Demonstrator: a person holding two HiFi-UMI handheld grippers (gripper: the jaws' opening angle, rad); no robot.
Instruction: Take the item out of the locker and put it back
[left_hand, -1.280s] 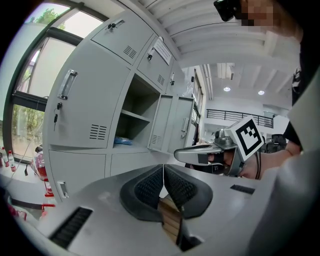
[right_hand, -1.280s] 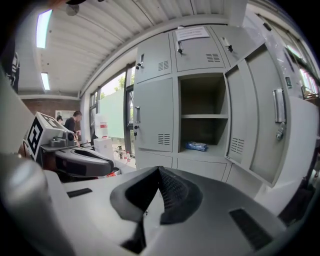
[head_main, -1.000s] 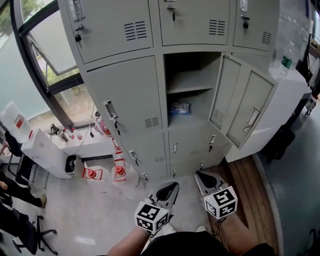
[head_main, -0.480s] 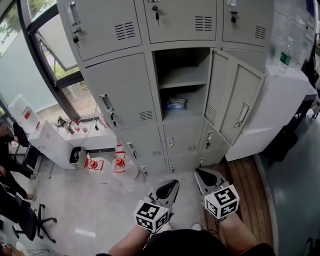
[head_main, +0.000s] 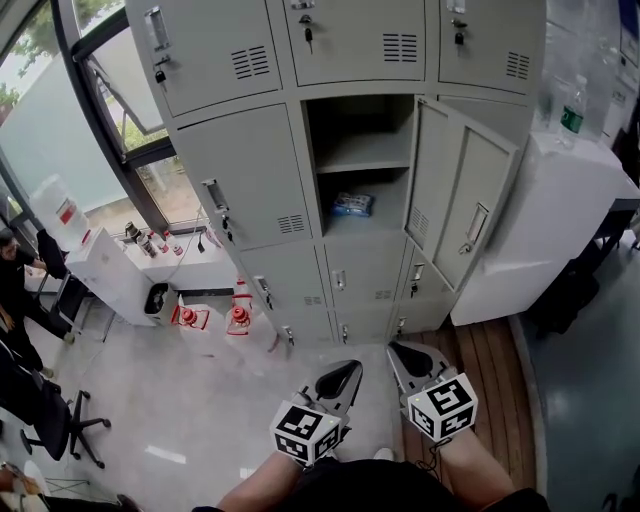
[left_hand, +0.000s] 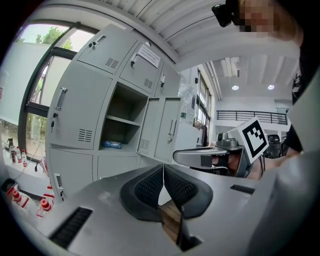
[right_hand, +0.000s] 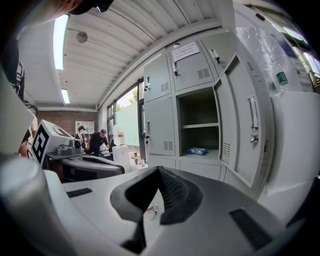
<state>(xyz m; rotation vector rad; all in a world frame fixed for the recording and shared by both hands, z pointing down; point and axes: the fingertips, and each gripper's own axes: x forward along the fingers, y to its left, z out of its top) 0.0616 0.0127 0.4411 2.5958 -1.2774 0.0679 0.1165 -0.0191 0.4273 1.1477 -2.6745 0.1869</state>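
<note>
The grey locker bank fills the head view, and one middle locker (head_main: 362, 160) stands with its door (head_main: 455, 205) swung out to the right. A blue packet (head_main: 352, 204) lies on the lower shelf, under a bare upper shelf. Both grippers hang low by the person's body, far from the locker. My left gripper (head_main: 340, 378) and right gripper (head_main: 408, 358) are shut and hold nothing. In the left gripper view the pads meet at my left gripper (left_hand: 163, 166), with the packet (left_hand: 112, 145) far ahead. In the right gripper view my right gripper (right_hand: 159, 170) is shut too, and the packet (right_hand: 198, 150) lies beyond it.
A white cabinet (head_main: 560, 220) with a bottle (head_main: 572, 110) on top stands right of the open door. Red-and-white items (head_main: 238, 315) sit on the floor by the lockers' left. A low white table (head_main: 120, 275), an office chair (head_main: 60, 425) and people are at the far left. Wooden planks (head_main: 490, 370) run under the right gripper.
The head view has swung a little, so the lockers sit slightly further left and higher. Both grippers stay low and shut; the packet has not moved.
</note>
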